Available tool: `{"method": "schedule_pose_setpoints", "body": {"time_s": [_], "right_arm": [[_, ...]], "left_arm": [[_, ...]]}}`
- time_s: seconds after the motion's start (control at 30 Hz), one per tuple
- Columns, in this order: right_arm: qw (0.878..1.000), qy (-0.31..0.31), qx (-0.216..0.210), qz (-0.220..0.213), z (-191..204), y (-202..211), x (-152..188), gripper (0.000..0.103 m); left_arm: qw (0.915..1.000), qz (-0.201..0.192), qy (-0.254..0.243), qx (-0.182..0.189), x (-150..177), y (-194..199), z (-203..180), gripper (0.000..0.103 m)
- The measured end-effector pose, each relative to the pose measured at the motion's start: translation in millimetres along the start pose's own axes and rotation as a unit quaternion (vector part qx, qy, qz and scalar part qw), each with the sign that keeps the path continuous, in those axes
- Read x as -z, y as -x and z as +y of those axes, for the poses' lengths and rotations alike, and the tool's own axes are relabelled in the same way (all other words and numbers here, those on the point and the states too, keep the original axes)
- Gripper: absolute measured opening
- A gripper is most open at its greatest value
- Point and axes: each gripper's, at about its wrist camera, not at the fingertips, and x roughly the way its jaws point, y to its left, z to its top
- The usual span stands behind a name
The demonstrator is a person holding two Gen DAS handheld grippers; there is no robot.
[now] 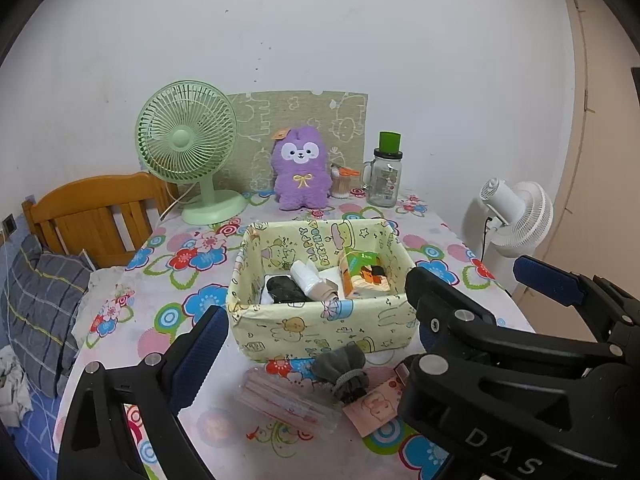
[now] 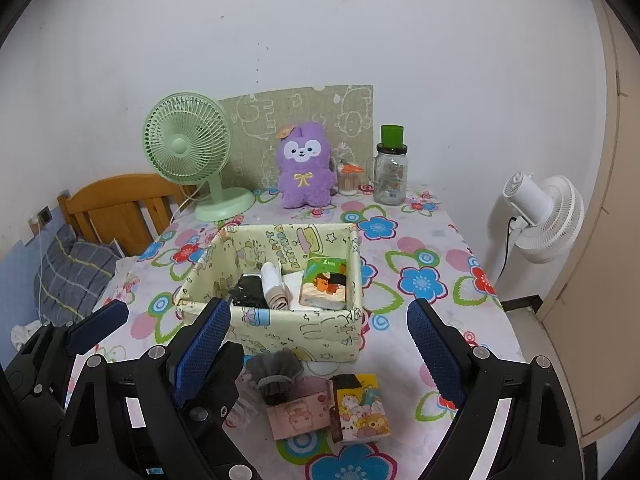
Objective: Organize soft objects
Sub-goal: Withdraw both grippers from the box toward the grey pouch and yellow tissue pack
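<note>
A yellow fabric basket (image 1: 320,320) (image 2: 280,328) stands mid-table and holds rolled socks, a white roll and an orange tissue pack (image 1: 362,276) (image 2: 324,284). In front of it lie a grey scrunchie pouch (image 1: 344,372) (image 2: 276,372), a pink tissue pack (image 1: 376,408) (image 2: 296,416), a yellow cartoon tissue pack (image 2: 360,408) and a clear pink packet (image 1: 288,400). My left gripper (image 1: 316,344) is open and empty above them. My right gripper (image 2: 320,348) is open and empty; it shows in the left wrist view (image 1: 480,280).
A purple plush toy (image 1: 300,168) (image 2: 306,164), a green desk fan (image 1: 188,152), a glass jar (image 1: 386,176) and a cotton-swab holder (image 2: 348,180) stand along the back. A white fan (image 2: 540,220) stands right of the table; a wooden bed (image 1: 96,216) is left.
</note>
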Motion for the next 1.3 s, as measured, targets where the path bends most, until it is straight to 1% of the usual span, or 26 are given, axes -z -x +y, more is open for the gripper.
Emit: {"method": "schedule_pose_setpoints", "body": {"time_s": [0.33,0.67,0.9,1.17,1.3], "right_arm": [[1.0,-0.002,-0.008,0.006,-3.4,1.7,18.8,0.092],[1.0,-0.008,-0.016,0.014,-9.1,0.5,35.3,0.092],[1.0,-0.014,-0.014,0.02,-16.6,-3.3,47.9,0.092],[0.999,-0.017,-0.008,0.045,-23.5,-16.8,63.4,0.092],[0.998,-0.018,-0.004,0.053,-24.7,-22.1,67.0,0.092]], "left_arm": [[1.0,0.007,0.001,-0.001,17.3,0.4,-3.9,0.097],[0.9999,0.015,-0.003,0.009,32.8,-0.7,-9.5,0.097],[0.9995,0.03,-0.005,0.013,42.3,-9.5,-14.2,0.097],[0.9982,0.055,-0.005,0.025,56.4,-25.5,-18.6,0.097],[0.9978,0.06,-0.008,0.028,59.7,-29.9,-19.3,0.097]]}}
